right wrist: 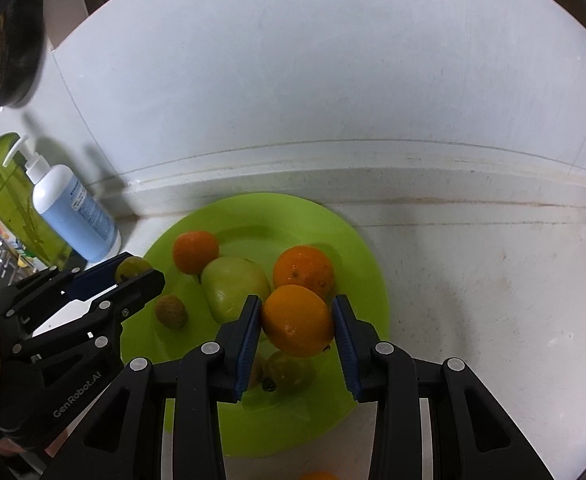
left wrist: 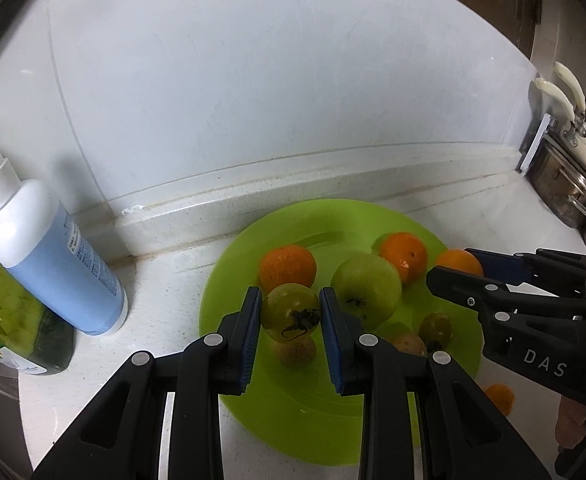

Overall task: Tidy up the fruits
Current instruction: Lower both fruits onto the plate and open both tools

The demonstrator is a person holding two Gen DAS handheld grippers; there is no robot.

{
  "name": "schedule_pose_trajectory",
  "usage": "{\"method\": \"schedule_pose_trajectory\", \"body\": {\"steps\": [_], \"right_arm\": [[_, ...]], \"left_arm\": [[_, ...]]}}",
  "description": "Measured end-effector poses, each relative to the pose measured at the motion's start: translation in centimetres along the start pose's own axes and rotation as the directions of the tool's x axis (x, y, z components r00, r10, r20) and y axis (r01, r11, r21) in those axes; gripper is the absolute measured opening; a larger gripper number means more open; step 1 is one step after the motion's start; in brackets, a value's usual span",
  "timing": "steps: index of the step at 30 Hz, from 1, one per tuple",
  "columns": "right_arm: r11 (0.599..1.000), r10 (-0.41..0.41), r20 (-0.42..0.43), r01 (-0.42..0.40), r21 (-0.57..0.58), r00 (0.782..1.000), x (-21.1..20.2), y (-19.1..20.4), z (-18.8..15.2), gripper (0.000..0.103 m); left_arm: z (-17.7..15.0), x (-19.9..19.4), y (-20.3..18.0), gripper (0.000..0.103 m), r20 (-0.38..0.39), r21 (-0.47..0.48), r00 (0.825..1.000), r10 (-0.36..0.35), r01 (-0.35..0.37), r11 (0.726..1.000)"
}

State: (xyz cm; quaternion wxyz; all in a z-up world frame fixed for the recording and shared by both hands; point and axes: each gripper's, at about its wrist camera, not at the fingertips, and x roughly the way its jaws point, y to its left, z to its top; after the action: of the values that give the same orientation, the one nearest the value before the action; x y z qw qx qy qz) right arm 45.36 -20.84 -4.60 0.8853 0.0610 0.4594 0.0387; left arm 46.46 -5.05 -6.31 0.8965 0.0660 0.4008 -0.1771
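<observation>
Left wrist view showed a small green fruit (left wrist: 291, 312) clamped between the left tool's (left wrist: 291, 318) blue pads, raised above the green plate (left wrist: 293, 420). Right wrist view showed an orange (right wrist: 298, 320) clamped in the right tool (right wrist: 298, 330) over the same plate. On the plate lay a green apple (left wrist: 367, 290), two oranges and smaller fruits. A blue pump bottle (left wrist: 53, 256) stood on the tabletop (left wrist: 165, 300) beside the plate.

left tongs (left wrist: 291, 316): black, blue ribbed pads, silver rivets | right tongs (right wrist: 297, 320): same, "DAS" lettering
</observation>
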Motion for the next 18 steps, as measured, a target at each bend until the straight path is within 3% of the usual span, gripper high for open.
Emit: {"method": "schedule_pose_trajectory", "body": {"steps": [8,13,18], "right_arm": [[1.000,0.006,0.004,-0.006,0.004,1.000,0.3,0.0,-0.1,0.038],[1.000,0.009,0.011,-0.009,0.010,1.000,-0.1,0.0,-0.2,0.038],[1.000,0.015,0.027,-0.015,0.010,1.000,-1.2,0.1,-0.4,0.038]], "left_arm": [[0.0,0.5,0.1,0.031,-0.003,0.004,1.000,0.010,-0.010,1.000],[-0.2,0.1,0.1,0.042,0.006,0.011,1.000,0.013,-0.013,1.000],[-0.2,-1.3,-0.1,0.043,0.021,0.014,1.000,0.009,-0.010,1.000]]}}
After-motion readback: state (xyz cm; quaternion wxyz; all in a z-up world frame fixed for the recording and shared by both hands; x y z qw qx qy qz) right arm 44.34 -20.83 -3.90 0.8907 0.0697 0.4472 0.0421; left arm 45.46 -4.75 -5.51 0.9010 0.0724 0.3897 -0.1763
